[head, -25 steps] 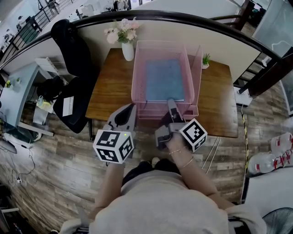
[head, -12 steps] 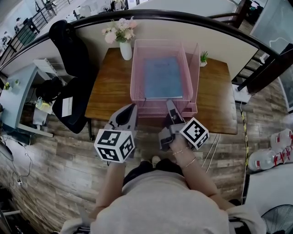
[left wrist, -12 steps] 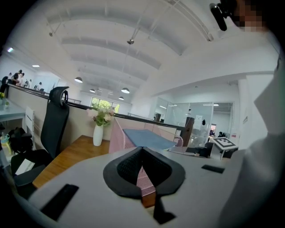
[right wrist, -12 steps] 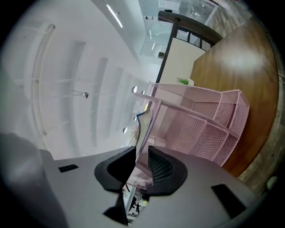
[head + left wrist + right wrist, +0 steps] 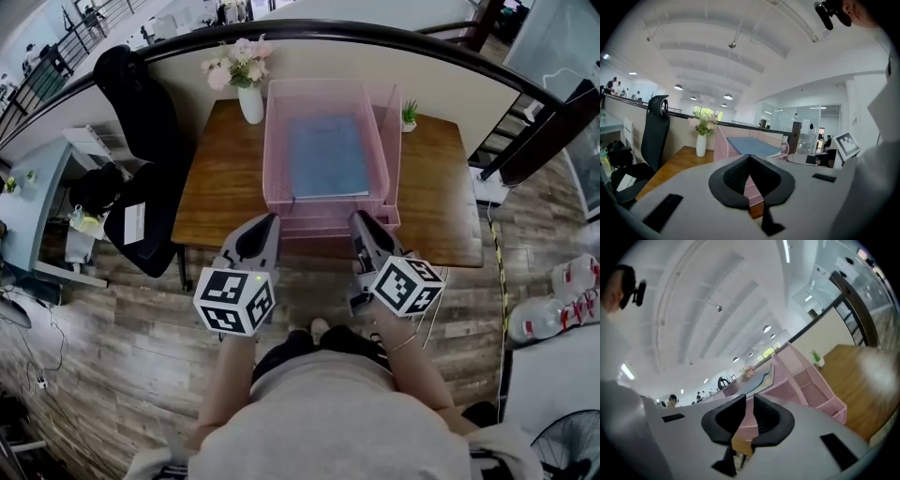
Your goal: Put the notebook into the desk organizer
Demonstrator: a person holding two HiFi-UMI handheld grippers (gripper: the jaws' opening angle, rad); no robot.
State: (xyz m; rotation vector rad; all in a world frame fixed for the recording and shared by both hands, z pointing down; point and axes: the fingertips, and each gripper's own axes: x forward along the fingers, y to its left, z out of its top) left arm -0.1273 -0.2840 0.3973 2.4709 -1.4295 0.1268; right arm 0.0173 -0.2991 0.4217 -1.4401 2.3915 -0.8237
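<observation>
The left gripper [image 5: 266, 221] is hovering over the tabletop's [image 5: 216, 202] near edge, jaws pressed together on nothing. The blue notebook [image 5: 326, 155] is lying flat in the pink desk organizer's [image 5: 274, 150] top tray, mid-tabletop. The right gripper [image 5: 362, 221] is hanging at the near edge, jaws closing, nothing between them.

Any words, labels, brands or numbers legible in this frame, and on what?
No words or numbers can be read anywhere.
Left marker cube and right marker cube: black-and-white square patterns only, no letters.
White sheet on the black chair: any print is too small to read.
</observation>
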